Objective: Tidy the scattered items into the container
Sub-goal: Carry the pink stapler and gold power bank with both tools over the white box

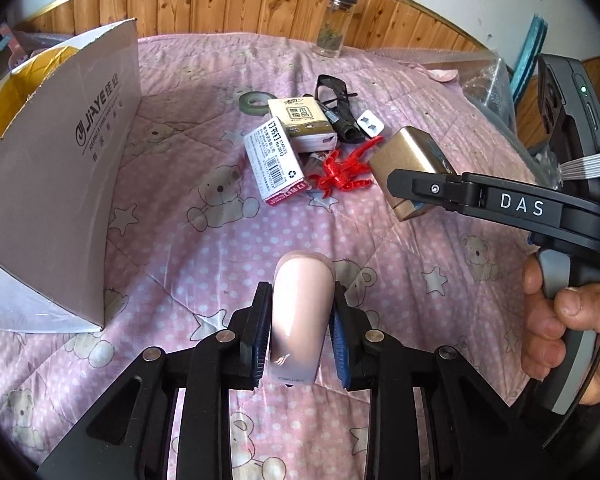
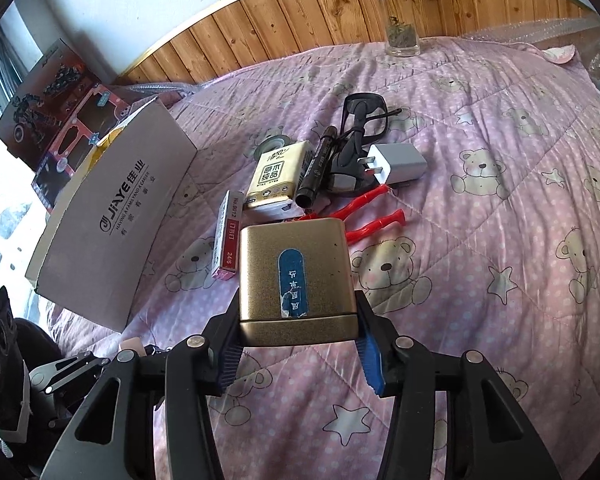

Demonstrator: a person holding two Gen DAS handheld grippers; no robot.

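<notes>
Now, largest first:
Container: we are seeing the cardboard box (image 1: 56,176) standing open at the left of the pink quilt (image 1: 220,248), its printed flap facing the pile.
Right gripper (image 2: 298,344): we are clamping the gold tin (image 2: 296,276), jaws set wide, both pads pressing its sides; it is lifted beside the pile.
Tin's axis: its long side is running away from us, blue label up.
Left gripper (image 1: 300,332): we are pinching the pale pink case (image 1: 300,312), jaws fairly narrow, above the quilt.
Case's axis: lengthwise along the fingers, rounded end pointing away.
Views: the right wrist alone is showing the white charger (image 2: 400,164)'s prongs and the toy boxes (image 2: 60,112); the left alone is showing a hand (image 1: 564,320).
</notes>
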